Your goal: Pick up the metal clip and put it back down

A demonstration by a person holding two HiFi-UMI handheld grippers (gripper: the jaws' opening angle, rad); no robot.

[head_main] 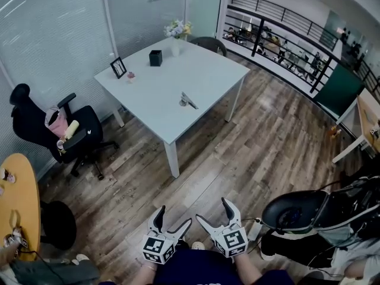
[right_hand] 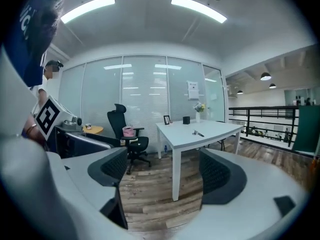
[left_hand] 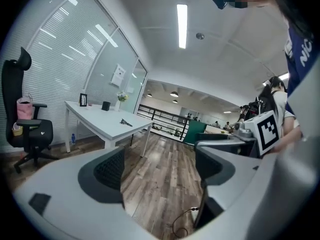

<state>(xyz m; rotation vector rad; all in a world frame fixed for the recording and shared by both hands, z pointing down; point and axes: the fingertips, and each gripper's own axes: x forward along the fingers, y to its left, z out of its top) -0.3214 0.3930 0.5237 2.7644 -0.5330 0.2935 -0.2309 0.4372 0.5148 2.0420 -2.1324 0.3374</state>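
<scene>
Jaws of left gripper [head_main: 173, 225] and right gripper [head_main: 215, 217] wide apart, empty.

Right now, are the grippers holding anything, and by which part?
Nothing: left gripper and right gripper are open, empty; the metal clip lies on the white table.

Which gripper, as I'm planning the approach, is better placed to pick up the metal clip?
Right, narrowly. Both the left gripper and right gripper are open, empty and far off; the metal clip lies by the white table's right-hand edge.
</scene>
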